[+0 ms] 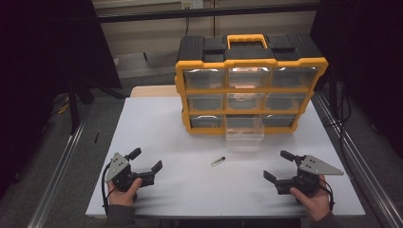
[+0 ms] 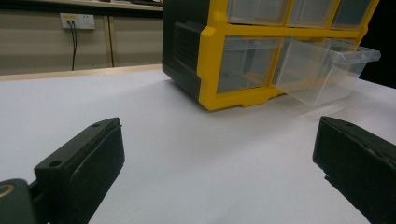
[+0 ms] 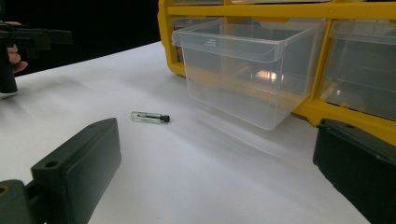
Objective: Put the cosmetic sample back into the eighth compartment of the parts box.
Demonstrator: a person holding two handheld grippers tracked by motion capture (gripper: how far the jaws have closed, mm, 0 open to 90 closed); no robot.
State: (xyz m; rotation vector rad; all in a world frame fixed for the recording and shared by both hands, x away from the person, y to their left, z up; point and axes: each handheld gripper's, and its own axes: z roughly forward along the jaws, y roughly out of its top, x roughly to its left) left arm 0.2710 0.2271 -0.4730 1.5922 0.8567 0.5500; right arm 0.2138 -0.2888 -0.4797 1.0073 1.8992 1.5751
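Note:
A yellow and black drawer cabinet (image 1: 249,85) stands at the back of the white table (image 1: 166,128). Its bottom middle clear drawer (image 1: 244,134) is pulled out and looks empty (image 3: 243,70). A small clear vial with a black cap (image 1: 218,161) lies on the table in front of it, also seen in the right gripper view (image 3: 149,117). My left gripper (image 1: 146,159) rests open at the front left, nothing between its jaws (image 2: 215,158). My right gripper (image 1: 278,165) rests open at the front right, jaws wide apart and empty, the vial ahead of it (image 3: 215,158).
The cabinet has several other clear drawers, all pushed in. Metal rails (image 1: 351,156) run along both sides of the table. A wall with a socket (image 2: 77,21) lies behind. The other hand with its gripper (image 3: 18,46) shows far off in the right gripper view.

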